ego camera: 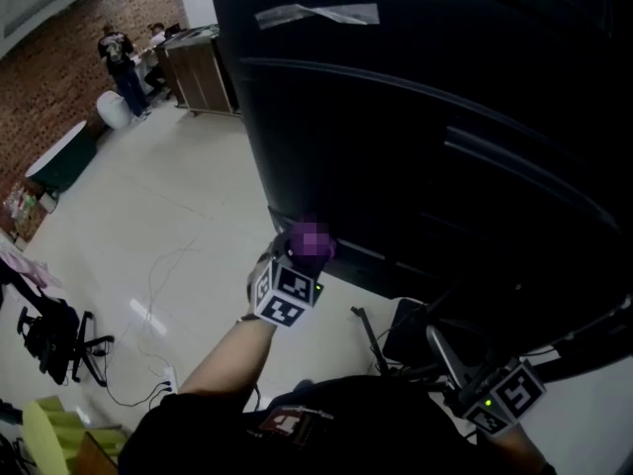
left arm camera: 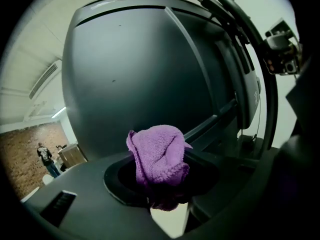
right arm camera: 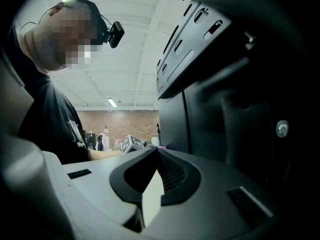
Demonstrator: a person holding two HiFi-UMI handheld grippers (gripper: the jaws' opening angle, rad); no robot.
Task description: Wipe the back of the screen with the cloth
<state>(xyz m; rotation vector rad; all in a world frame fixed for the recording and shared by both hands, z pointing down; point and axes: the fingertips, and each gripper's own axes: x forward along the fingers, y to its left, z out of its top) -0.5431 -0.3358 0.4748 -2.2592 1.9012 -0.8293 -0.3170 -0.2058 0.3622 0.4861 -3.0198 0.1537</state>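
**Left gripper view: purple cloth clamped and aimed at the screen's rear panel**

The left gripper [left arm camera: 161, 186] has its jaws closed on a bunched purple cloth [left arm camera: 160, 156]. The wad stands out of the jaws as one lump, its long axis running along them and its folded top pointing at the dark, gently bulging back of the screen [left arm camera: 150, 69]. In the head view the cloth [ego camera: 312, 237] sits at the lower left edge of that panel [ego camera: 445, 117]; whether it presses on the surface cannot be told. The person's forearm [ego camera: 232, 354] reaches up to the gripper from below.

The right gripper [right arm camera: 156, 154] has its jaws brought together at the tips with nothing between them. It hangs low at the right of the head view [ego camera: 499, 394], beside the black stand [ego camera: 435, 344] and well apart from the cloth.

A strip of pale tape [ego camera: 316, 14] lies across the top of the panel. Below it spreads a pale, glossy floor [ego camera: 148, 196] with a thin cable [ego camera: 153, 295] trailing over it. A brick wall [ego camera: 59, 57] closes the far side, where people [ego camera: 124, 62] stand by a wooden cabinet [ego camera: 198, 67].
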